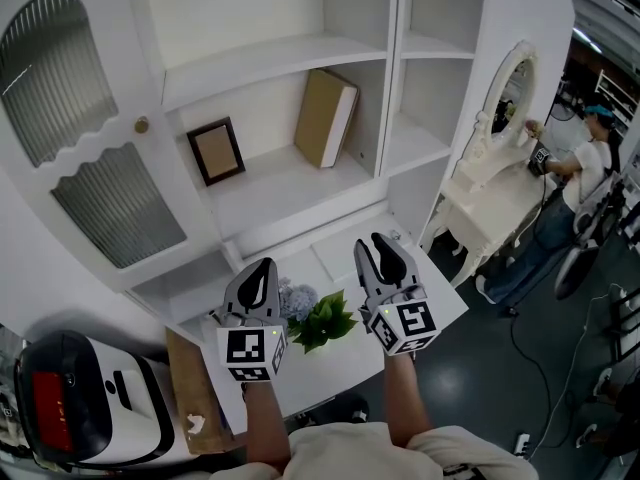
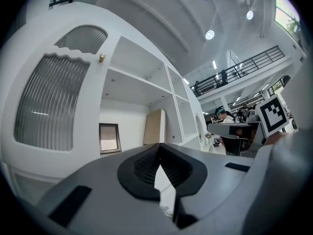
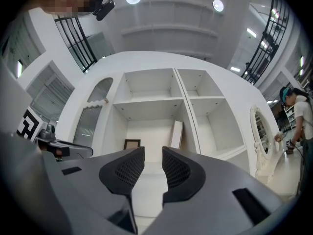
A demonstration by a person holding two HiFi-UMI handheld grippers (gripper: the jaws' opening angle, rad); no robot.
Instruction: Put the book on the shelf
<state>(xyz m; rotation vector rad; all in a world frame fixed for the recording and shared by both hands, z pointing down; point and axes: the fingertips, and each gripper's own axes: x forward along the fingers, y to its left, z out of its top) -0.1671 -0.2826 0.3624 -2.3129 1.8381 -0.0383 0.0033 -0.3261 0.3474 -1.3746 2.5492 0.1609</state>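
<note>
While both grippers hang back near the person, the book (image 1: 325, 118) already stands on the shelf (image 1: 280, 183).

It sits on end at the far right of the middle compartment, long edge running up and tilted, seemingly leaning on the upright panel to its right, with a picture frame (image 1: 216, 151) well apart at its left. From the hands it lies straight ahead and higher, roughly between the two, so neither is clearly nearer. The left gripper (image 1: 258, 286) has its tips pressed together on nothing. The right gripper (image 1: 385, 258) shows a narrow gap with only shelf visible through it. A small plant (image 1: 325, 318) sits between them. By my reckoning, no further reach is called for.
</note>
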